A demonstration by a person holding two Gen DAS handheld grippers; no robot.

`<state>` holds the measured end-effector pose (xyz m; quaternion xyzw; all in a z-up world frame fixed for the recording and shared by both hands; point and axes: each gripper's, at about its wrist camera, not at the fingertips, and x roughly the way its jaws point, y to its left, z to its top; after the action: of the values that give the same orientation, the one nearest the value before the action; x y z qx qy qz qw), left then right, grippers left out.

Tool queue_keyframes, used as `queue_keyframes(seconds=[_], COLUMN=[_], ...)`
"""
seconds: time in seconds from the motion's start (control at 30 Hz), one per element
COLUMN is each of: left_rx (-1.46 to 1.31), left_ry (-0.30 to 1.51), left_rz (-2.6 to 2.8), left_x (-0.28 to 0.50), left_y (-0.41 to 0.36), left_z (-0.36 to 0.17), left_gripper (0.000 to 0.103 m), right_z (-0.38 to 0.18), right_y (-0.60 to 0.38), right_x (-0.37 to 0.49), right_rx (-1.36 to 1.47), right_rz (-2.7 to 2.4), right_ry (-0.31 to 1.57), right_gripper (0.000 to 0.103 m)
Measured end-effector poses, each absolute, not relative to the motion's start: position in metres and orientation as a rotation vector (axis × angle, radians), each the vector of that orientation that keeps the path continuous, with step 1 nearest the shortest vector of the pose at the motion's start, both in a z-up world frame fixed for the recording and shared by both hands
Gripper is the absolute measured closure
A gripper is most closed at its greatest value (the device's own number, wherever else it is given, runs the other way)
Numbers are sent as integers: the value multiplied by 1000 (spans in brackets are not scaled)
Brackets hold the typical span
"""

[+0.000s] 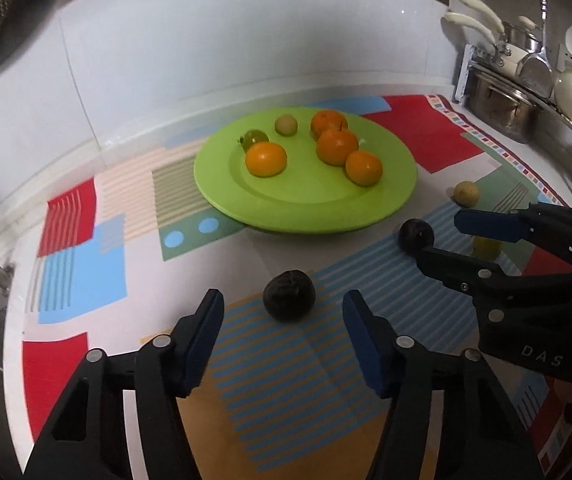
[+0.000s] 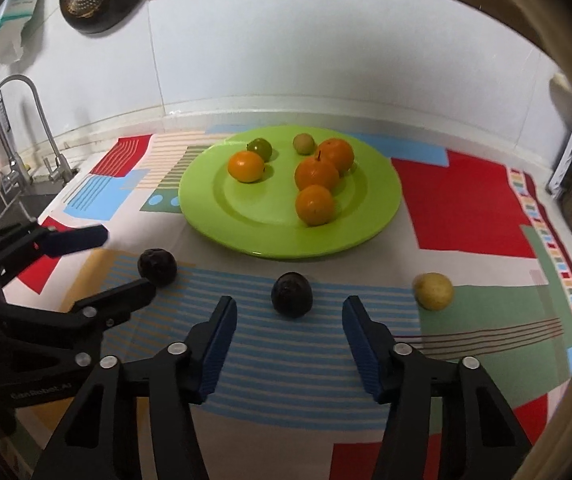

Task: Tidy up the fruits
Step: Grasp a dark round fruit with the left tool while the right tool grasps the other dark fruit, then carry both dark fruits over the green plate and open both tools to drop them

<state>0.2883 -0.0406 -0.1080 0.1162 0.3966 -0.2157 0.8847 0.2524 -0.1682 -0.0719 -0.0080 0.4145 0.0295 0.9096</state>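
While both grippers' jaws stand spread, each dark fruit [image 1: 289, 296] [image 2: 292, 294] lies just ahead between them.

Ahead of our left gripper [image 1: 283, 312], one dark fruit [image 1: 289, 296] at 12 o'clock; bare cloth [image 1: 85, 280] toward 10. Our right gripper [image 1: 438, 236] crowds 2 o'clock beside another dark fruit [image 1: 416, 236]. The green plate [image 1: 386, 200] blocks beyond.

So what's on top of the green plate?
The green plate holds four oranges and two small greenish fruits near its back edge. Whatever plate surface lies directly beneath each fruit is covered.
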Motion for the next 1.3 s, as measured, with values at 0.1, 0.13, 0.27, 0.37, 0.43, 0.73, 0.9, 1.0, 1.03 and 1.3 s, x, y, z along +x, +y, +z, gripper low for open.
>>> queue_keyframes(seconds=[0.1, 0.13, 0.27, 0.37, 0.43, 0.73, 0.9, 1.0, 1.03, 1.3], left_rx=[224, 225, 218, 211, 205, 196, 192, 194, 196, 197], left_ry=[845, 848, 865, 878, 883, 890, 886, 872, 865, 809], left_rz=[-458, -457, -466, -469, -464, -458, -462, -463, -462, -466], left_x=[293, 294, 298, 300, 301, 305, 304, 300, 299, 284], left_y=[-42, -43, -45, -46, -45, -45, -45, -44, -44, -44], left_z=[-111, -112, -115, -117, -117, -116, -113, -107, -105, -82], left_gripper=[52, 55, 61, 65, 69, 72, 72, 72, 72, 72], right_z=[-77, -79, -84, -89, -90, -93, -92, -87, -85, -62], right_y=[-168, -168, -167, -169, -170, -172, -174, -170, -170, -160], right_x=[259, 261, 267, 273, 275, 281, 283, 278, 276, 253], right_rx=[-10, -5, 0, 10, 19, 7, 6, 3, 4, 1], right_rz=[67, 72, 79, 80, 83, 71, 79, 83, 85, 92], right_ry=[873, 876, 893, 907, 912, 927, 913, 903, 901, 857], right_gripper=[54, 56, 59, 62, 66, 76, 76, 76, 76, 76])
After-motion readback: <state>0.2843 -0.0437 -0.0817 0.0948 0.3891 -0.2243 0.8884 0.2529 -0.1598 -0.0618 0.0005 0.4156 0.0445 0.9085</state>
